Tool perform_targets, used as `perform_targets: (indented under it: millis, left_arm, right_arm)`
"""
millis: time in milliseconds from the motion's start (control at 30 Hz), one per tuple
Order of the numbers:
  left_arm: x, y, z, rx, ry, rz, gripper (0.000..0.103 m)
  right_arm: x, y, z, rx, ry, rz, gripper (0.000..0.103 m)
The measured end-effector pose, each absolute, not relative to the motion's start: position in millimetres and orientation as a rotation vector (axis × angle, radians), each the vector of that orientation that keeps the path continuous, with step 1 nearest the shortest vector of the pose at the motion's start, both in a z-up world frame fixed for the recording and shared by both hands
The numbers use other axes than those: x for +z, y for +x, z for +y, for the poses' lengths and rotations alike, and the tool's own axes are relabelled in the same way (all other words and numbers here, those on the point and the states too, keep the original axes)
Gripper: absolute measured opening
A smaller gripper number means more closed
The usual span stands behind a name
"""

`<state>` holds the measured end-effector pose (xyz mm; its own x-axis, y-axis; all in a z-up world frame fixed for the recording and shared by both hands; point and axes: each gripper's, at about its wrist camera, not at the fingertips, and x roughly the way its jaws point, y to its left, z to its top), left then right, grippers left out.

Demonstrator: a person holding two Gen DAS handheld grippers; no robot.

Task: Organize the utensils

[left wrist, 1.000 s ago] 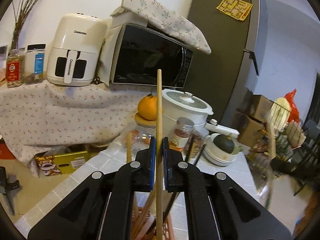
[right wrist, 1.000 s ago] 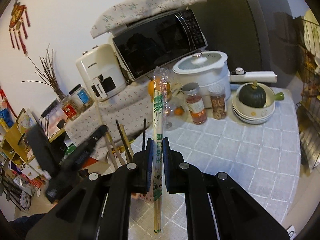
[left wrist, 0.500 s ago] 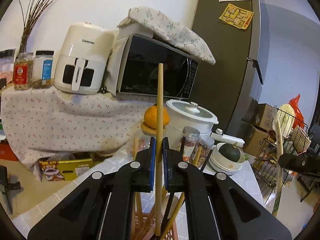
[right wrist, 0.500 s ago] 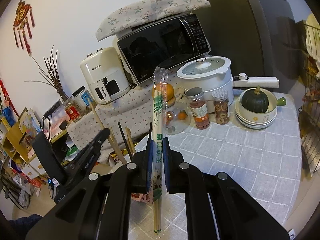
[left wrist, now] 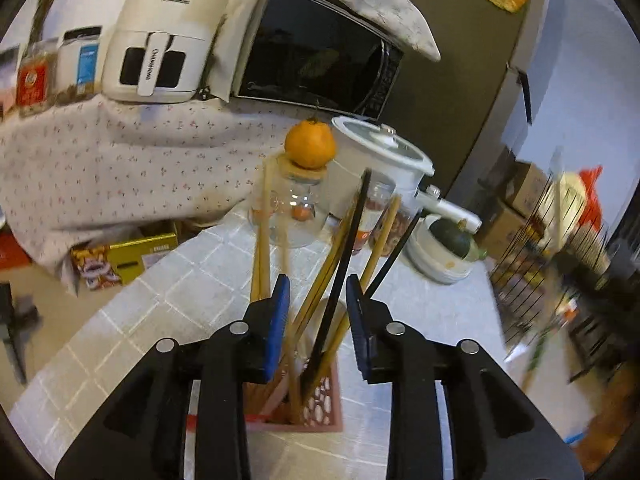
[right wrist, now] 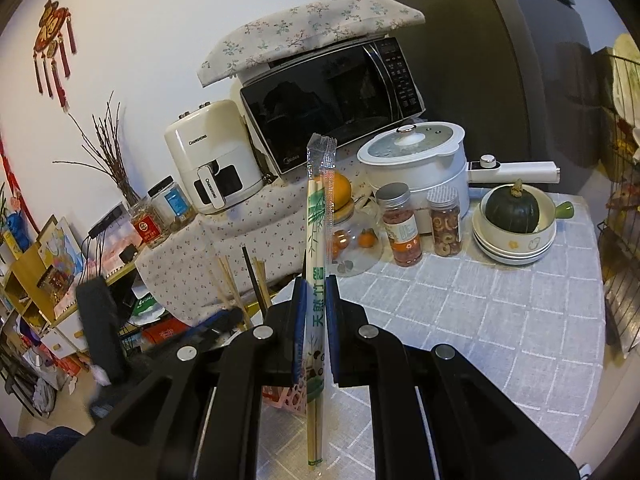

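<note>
The left hand-held gripper point(left wrist: 316, 304) hangs over the pink holder point(left wrist: 320, 408) on the counter point(left wrist: 168, 292), its jaws spread wide with nothing between them. Wooden and black chopsticks point(left wrist: 340, 264) stand in the holder, fanning toward twelve and one o'clock. The right hand-held gripper point(right wrist: 315, 300) is clamped on a wrapped pair of chopsticks point(right wrist: 316, 240), held upright. At seven o'clock from its jaws, the holder's rim point(right wrist: 280, 394) peeks out.
</note>
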<state>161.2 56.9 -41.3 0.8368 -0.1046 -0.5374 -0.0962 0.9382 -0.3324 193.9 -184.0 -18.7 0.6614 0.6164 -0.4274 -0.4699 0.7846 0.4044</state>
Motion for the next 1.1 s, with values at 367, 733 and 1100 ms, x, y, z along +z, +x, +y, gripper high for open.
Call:
perform_targets:
  millis: [367, 733, 1100]
  left_arm:
    - [4.7, 143.5, 100.4, 0.039, -0.453, 0.729, 0.073]
    - [-5.2, 136.4, 149.1, 0.014, -0.603, 0.877, 0.073]
    - [-12.3, 130.7, 165.9, 0.017, -0.641, 0.926, 0.074]
  right_arm:
    - [-36.3, 190.0, -162.7, 0.529, 0.312, 0.513, 0.01]
    - [-38.8, 178.3, -99.2, 0.439, 0.368, 0.325, 0.01]
    - [-96.3, 178.5, -64.9, 0.27, 0.277, 0.322, 0.013]
